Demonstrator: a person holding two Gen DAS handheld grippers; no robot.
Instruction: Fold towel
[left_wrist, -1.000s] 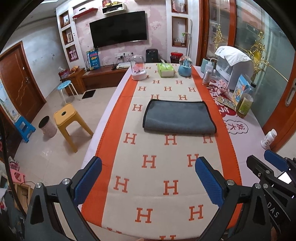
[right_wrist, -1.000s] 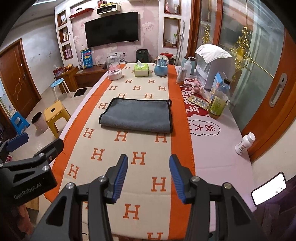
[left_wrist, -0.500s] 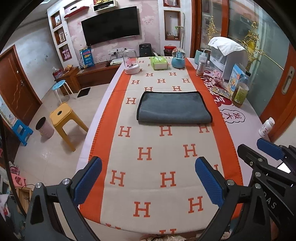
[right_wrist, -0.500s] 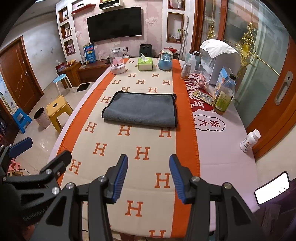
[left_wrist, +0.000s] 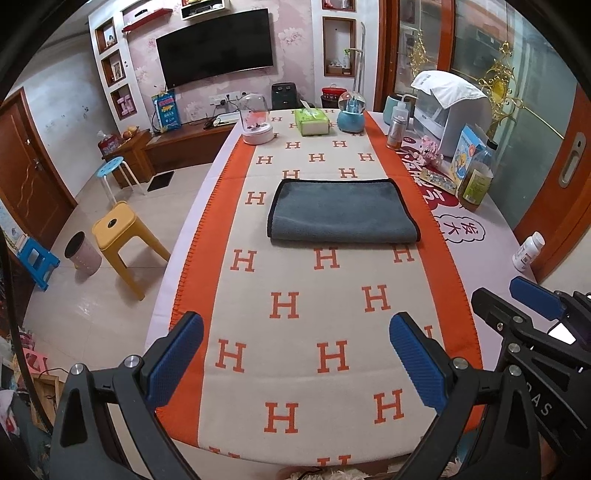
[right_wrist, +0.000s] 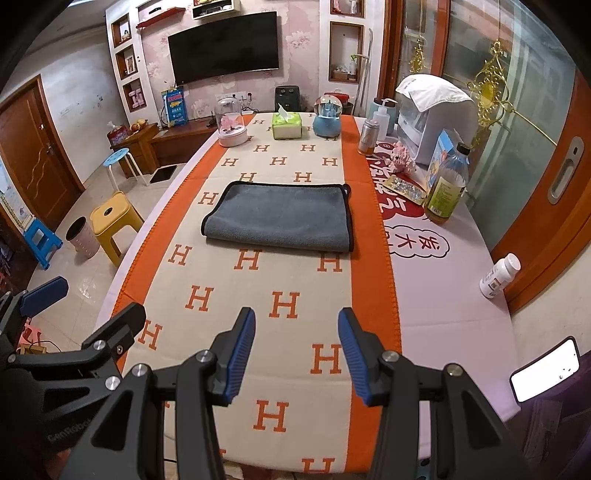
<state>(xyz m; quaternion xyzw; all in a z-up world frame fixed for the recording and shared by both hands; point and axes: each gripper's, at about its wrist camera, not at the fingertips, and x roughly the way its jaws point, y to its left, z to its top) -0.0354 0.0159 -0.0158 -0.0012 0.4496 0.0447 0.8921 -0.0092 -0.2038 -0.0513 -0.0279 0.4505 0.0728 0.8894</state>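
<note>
A grey towel with black edging lies folded flat on the orange and cream H-pattern table cover; it also shows in the right wrist view. My left gripper is open wide and empty, held above the near end of the table, well short of the towel. My right gripper is open and empty, also near the table's front edge. The right gripper shows at the right edge of the left wrist view.
At the table's far end stand a glass dome, a tissue box and a blue globe. Bottles, a white appliance and a pill bottle line the right side. A yellow stool stands left.
Both grippers have drawn back from the towel toward the near table edge, so the towel looks farther away. Both stay open and empty. The towel has not moved.
</note>
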